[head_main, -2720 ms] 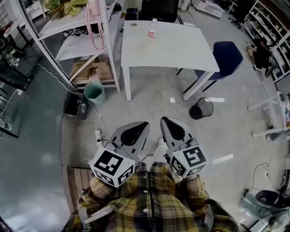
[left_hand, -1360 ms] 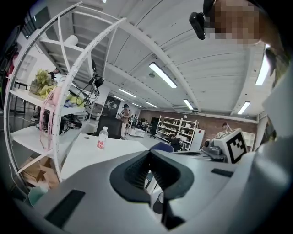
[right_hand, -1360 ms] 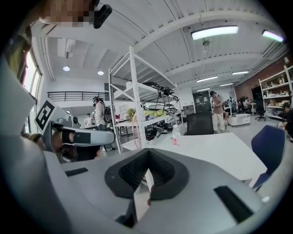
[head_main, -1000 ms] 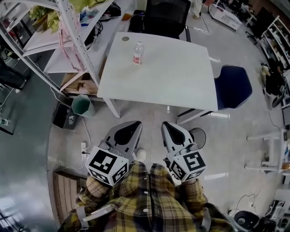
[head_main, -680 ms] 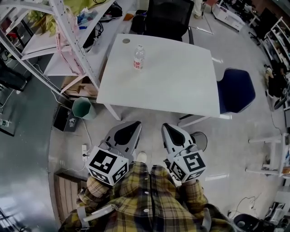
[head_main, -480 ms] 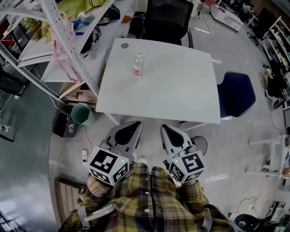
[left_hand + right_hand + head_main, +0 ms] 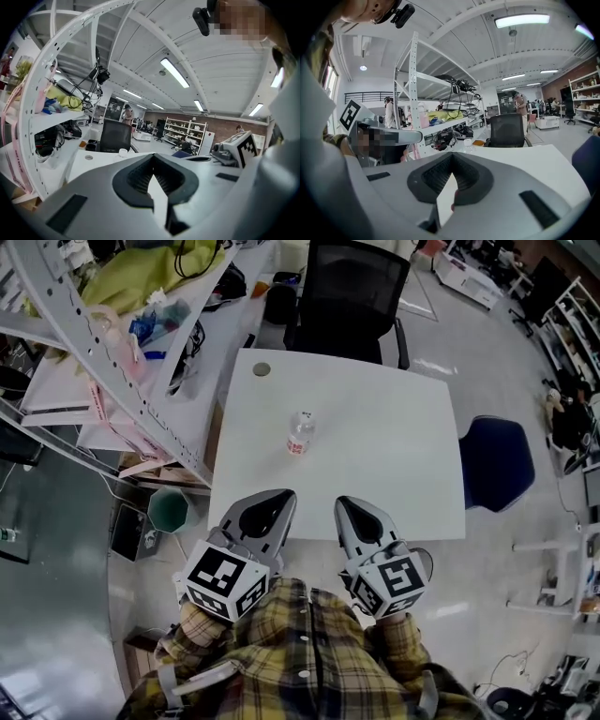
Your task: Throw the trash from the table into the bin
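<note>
A clear plastic bottle [image 7: 300, 434] with a red-marked label stands upright near the middle of the white table [image 7: 384, 456]. My left gripper [image 7: 283, 495] and right gripper [image 7: 343, 502] are side by side at the table's near edge, both shut and empty, well short of the bottle. The bottle's cap [image 7: 123, 152] shows just past the closed left gripper [image 7: 153, 156] in the left gripper view. In the right gripper view the bottle [image 7: 468, 142] stands beyond the closed right gripper [image 7: 451, 155]. A green bin [image 7: 169, 510] stands on the floor left of the table.
A small round disc [image 7: 262, 369] lies at the table's far left corner. A black office chair [image 7: 352, 296] is behind the table and a blue chair [image 7: 495, 463] at its right. A cluttered white shelf rack [image 7: 112, 362] borders the left side. A black mesh bin [image 7: 427, 561] peeks out by my right gripper.
The table and bottle have come much closer in the head view as both grippers moved forward to the table's near edge. Both grippers stayed shut.
</note>
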